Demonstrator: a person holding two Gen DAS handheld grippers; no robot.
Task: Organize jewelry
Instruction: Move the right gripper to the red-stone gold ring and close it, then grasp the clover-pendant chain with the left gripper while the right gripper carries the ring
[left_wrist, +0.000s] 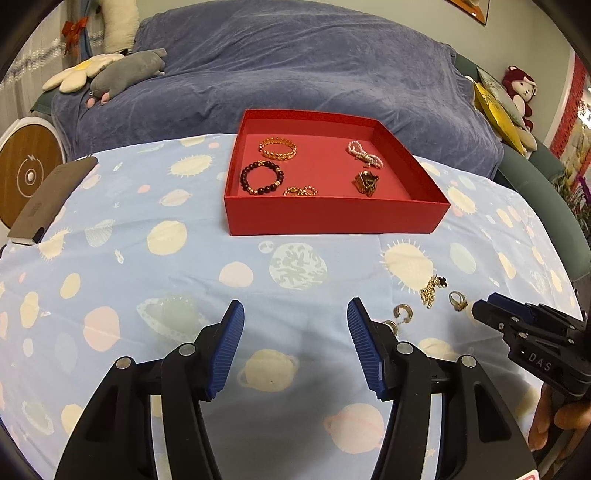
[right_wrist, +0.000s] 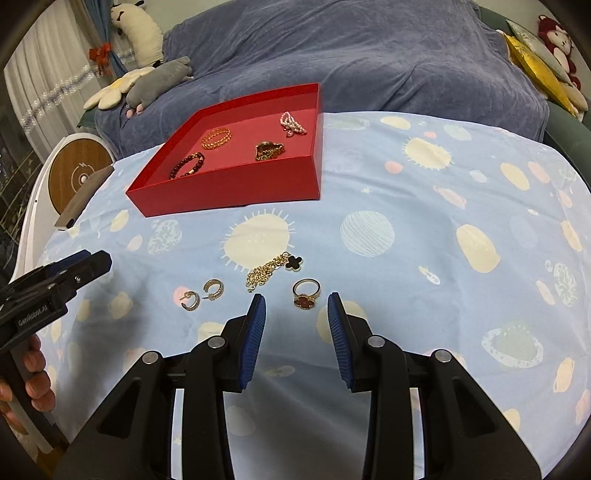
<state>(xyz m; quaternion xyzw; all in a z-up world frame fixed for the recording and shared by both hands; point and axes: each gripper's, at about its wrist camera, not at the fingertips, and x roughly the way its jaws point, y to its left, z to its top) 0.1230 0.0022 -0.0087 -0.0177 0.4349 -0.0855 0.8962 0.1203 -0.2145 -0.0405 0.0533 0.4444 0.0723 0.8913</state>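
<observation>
gold ring (right_wrist: 306, 294) lies just ahead of the spread right claw (right_wrist: 297, 297) (nothing pinched).

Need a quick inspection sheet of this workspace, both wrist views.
Surface: planet-print cloth, flat.
Job's things: red tray holds bracelets, pearls, gold pieces; loose on cloth: ring, necklace, two earrings.
Clutter: dark flat case at cloth edge.
Grippers: left gripper open, empty; right gripper open, ring just ahead of its tips, untouched.
Cables: nothing seen.
Surroundings: blue-covered sofa, plush toys, cushions.
</observation>
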